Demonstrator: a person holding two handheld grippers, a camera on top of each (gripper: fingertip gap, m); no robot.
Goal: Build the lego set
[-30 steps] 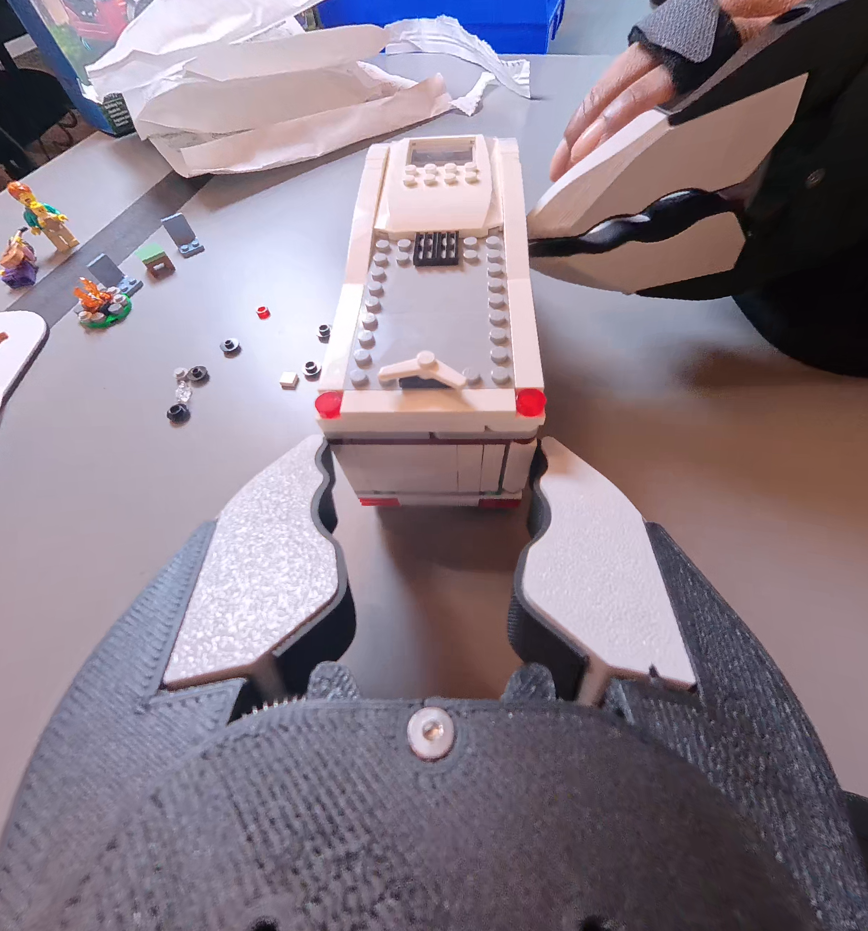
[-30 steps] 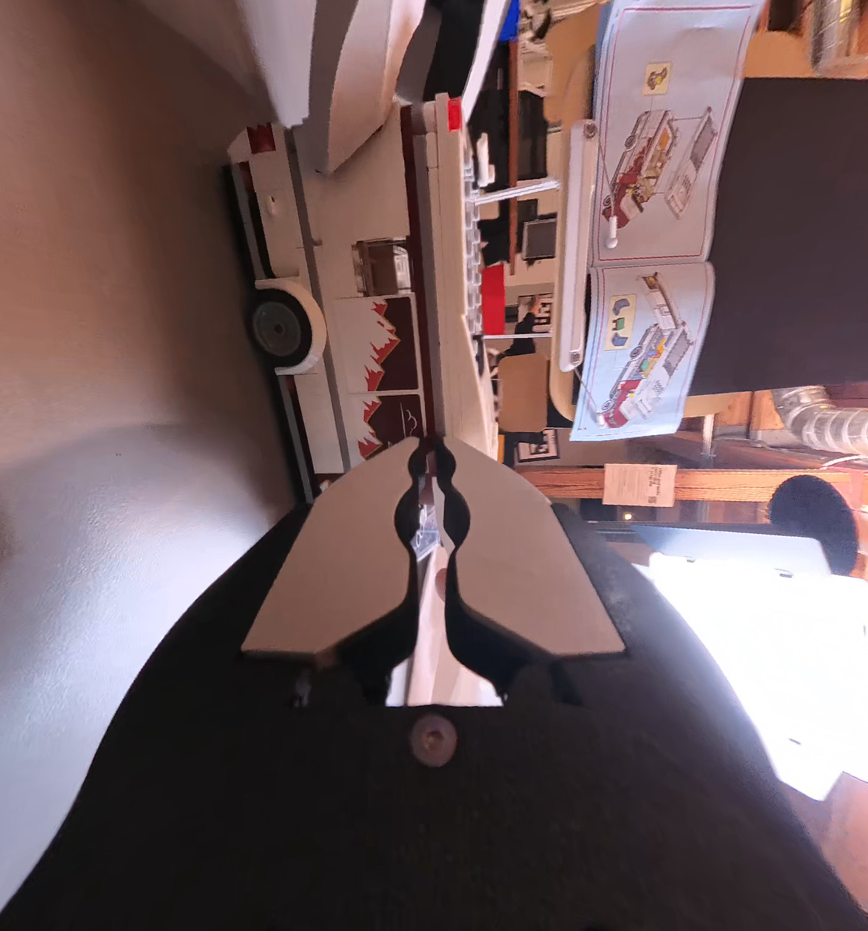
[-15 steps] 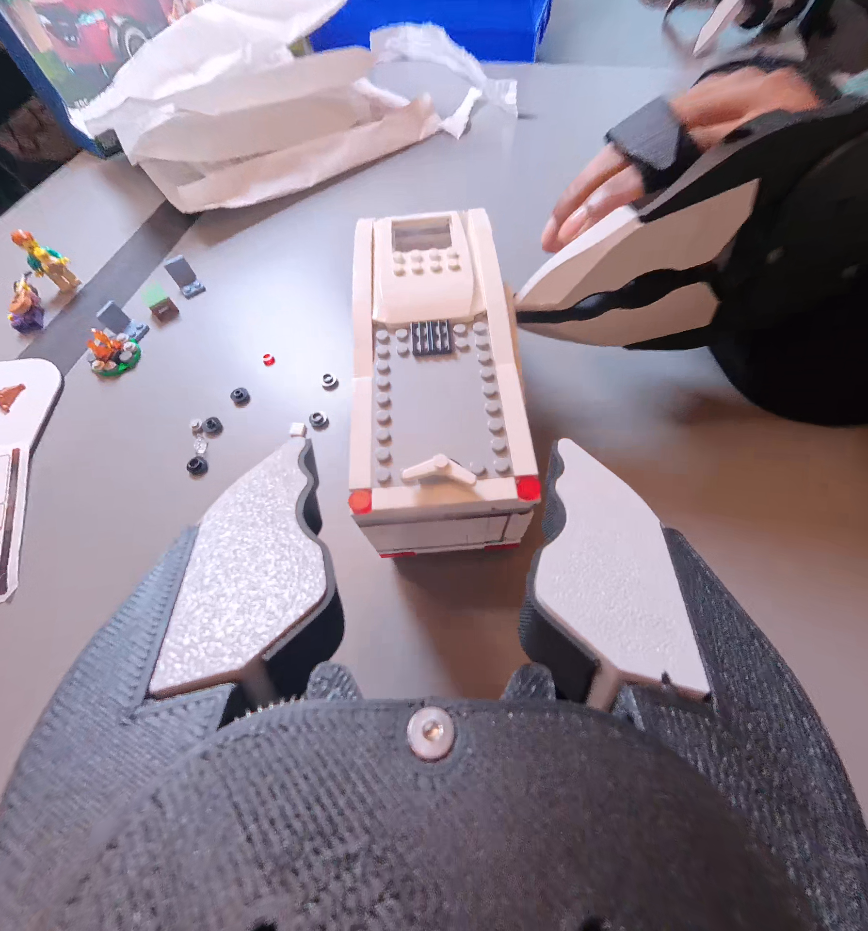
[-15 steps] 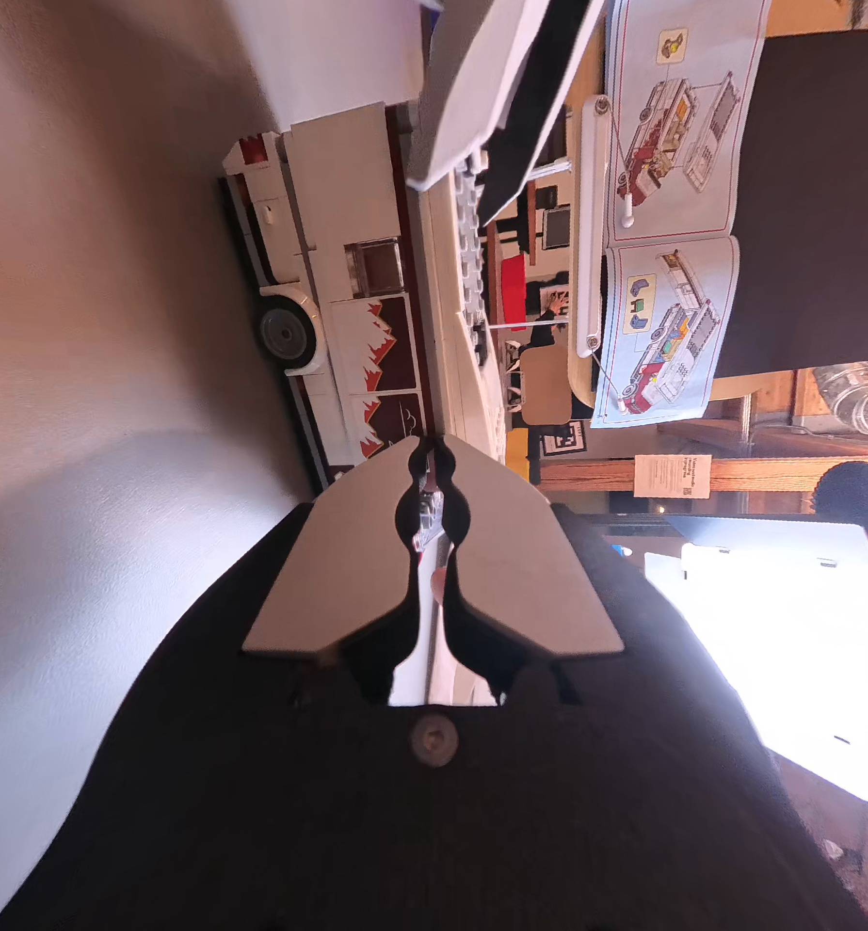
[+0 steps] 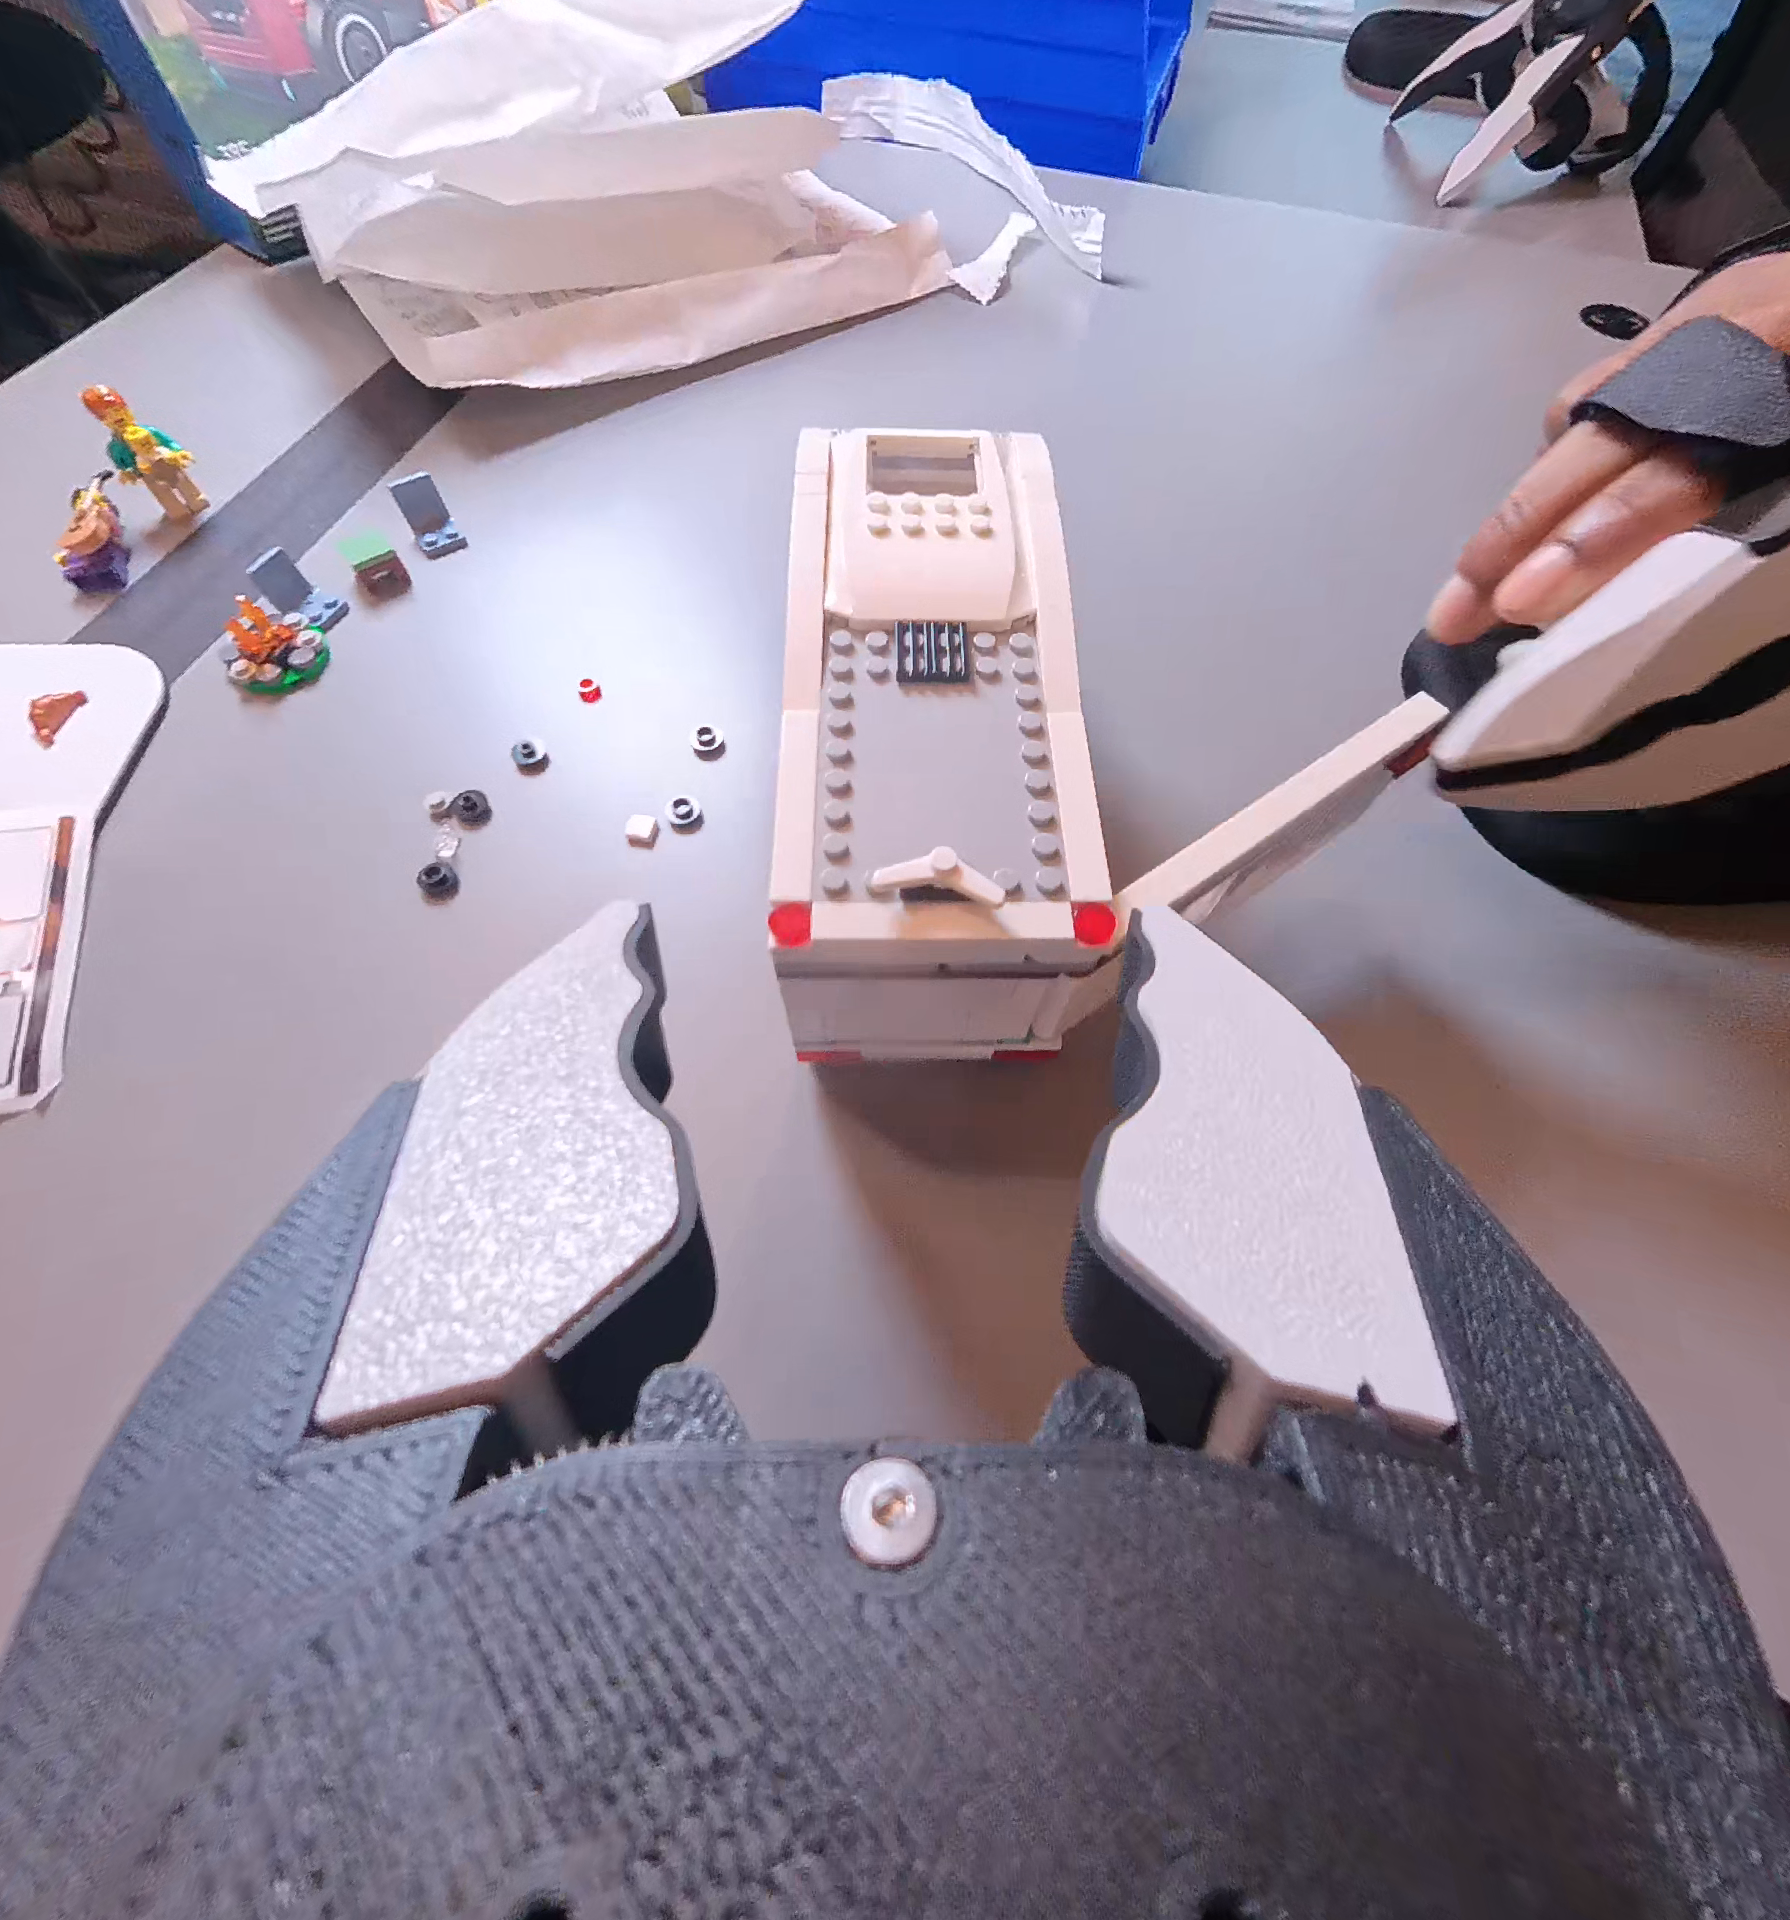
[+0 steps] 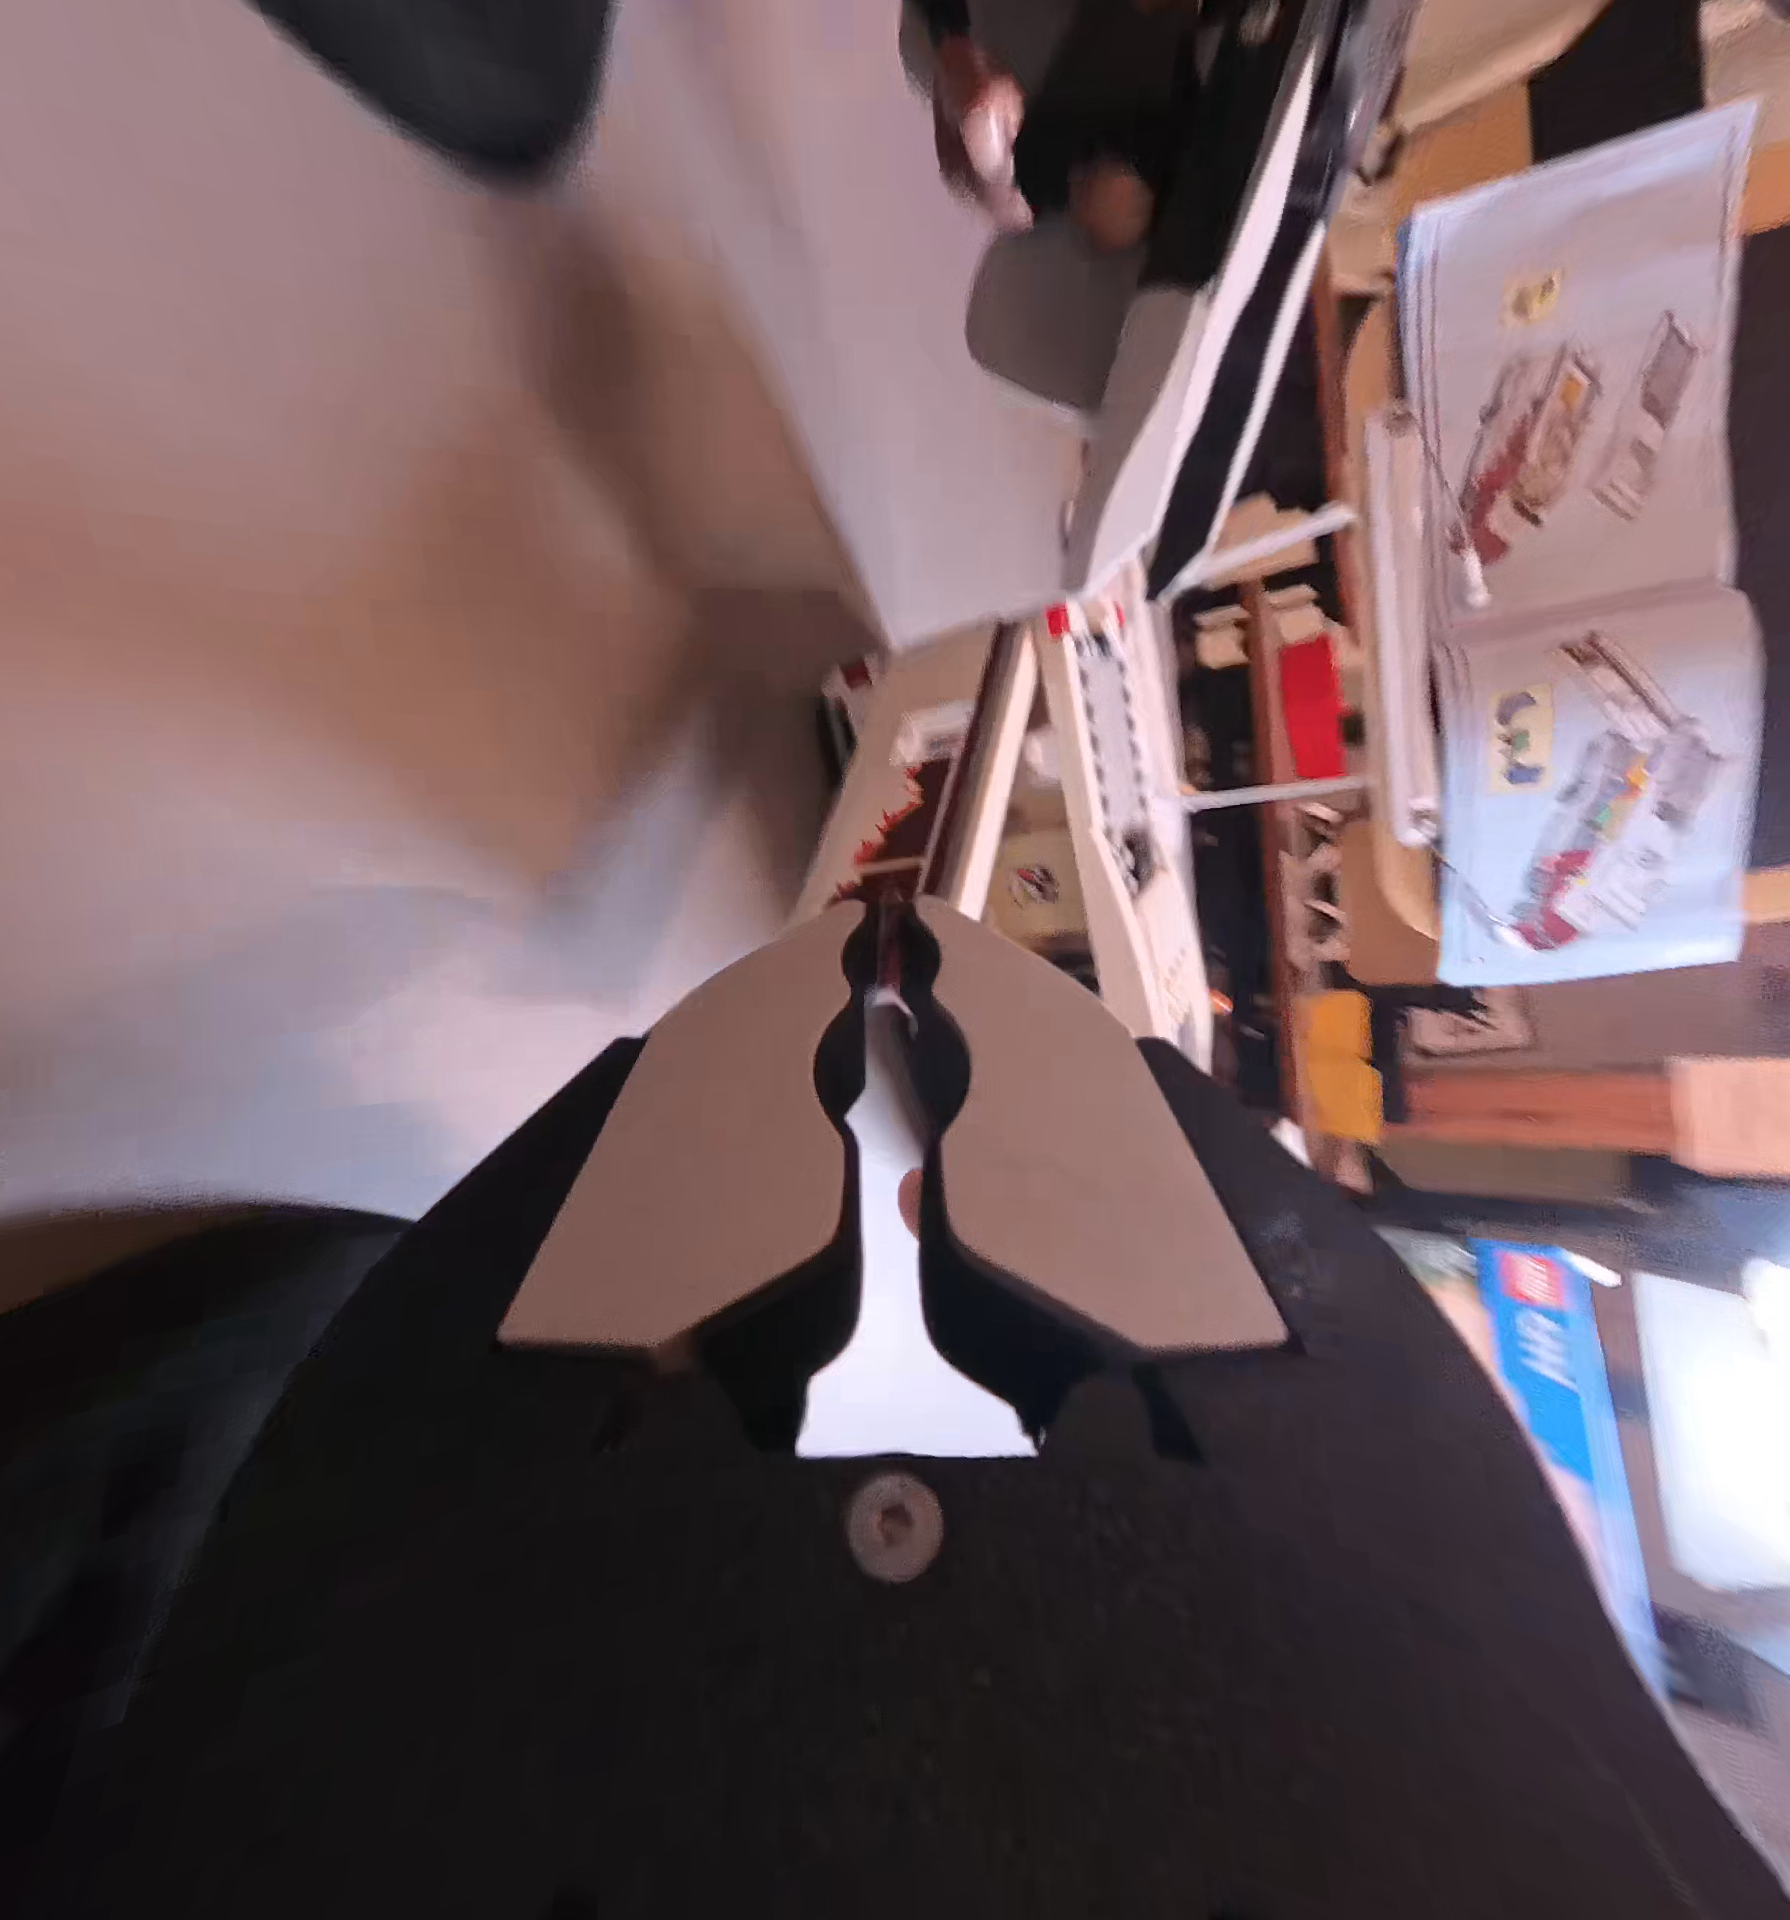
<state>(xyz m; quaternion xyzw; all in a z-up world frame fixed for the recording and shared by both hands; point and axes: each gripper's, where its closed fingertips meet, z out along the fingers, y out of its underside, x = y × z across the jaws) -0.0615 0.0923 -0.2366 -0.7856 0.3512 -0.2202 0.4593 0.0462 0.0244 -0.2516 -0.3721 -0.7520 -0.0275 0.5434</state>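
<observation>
White brick-built van standing on the grey bench, rear end toward the left wrist camera, grey studded roof up, red round studs at both rear corners. Side panel swung out from the van's right rear corner, white on its edge, dark red and white on its face in the right wrist view. Right gripper clenched on the far end of that panel, pads pressed on both faces. Left gripper spread wide, grasping nothing, fingers flanking the van's rear end; right fingertip just beside the panel's hinge corner, contact not clear. Left of the van: small loose round pieces, two minifigures, a campfire piece. Beyond: crumpled white paper bags, a blue bin. Open instruction booklet propped upright.
</observation>
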